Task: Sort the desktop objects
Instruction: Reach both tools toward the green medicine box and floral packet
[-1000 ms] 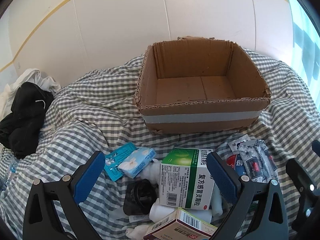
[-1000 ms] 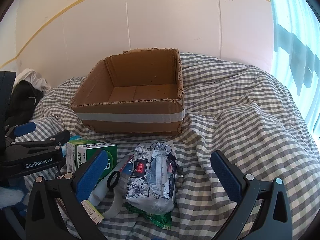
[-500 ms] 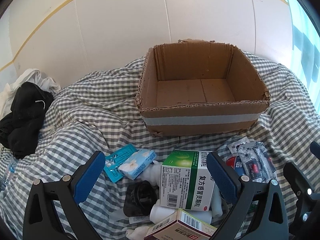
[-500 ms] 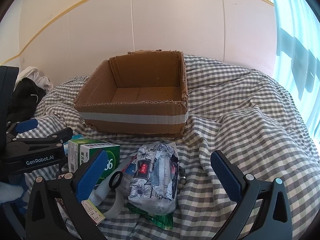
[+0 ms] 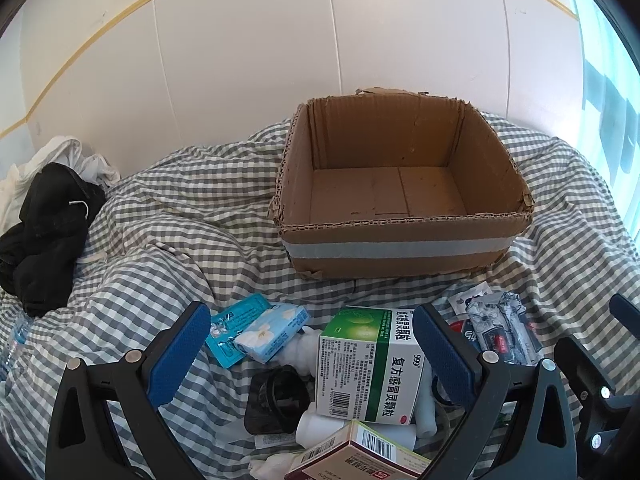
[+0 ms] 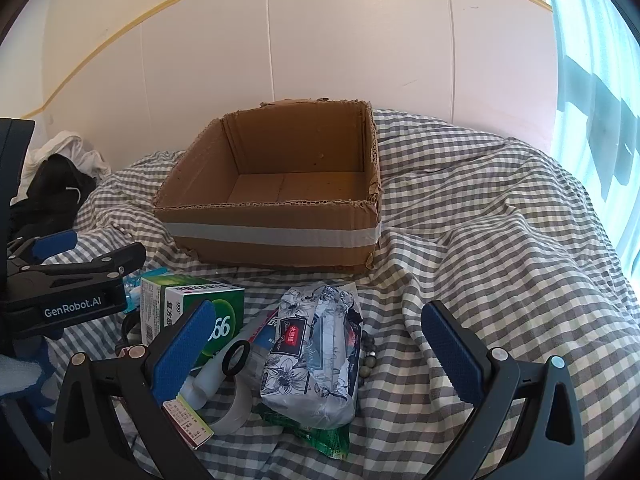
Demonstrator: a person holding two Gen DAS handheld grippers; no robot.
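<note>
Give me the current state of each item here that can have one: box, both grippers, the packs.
Cardboard box: open, empty, upright.
Left hand-held gripper: open, holding nothing.
Right hand-held gripper: open, holding nothing.
Green medicine box: closed, on its side.
Floral tissue pack: lying flat, on the pile.
Tape roll: lying beside the pack.

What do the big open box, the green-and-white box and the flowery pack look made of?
The open box looks like brown corrugated cardboard: fluted torn edges, matte, with a grey tape band. The green-and-white box seems to be thin printed card, with sharp folds and a slight sheen. The flowery pack is probably soft plastic film, crinkled and glossy.
</note>
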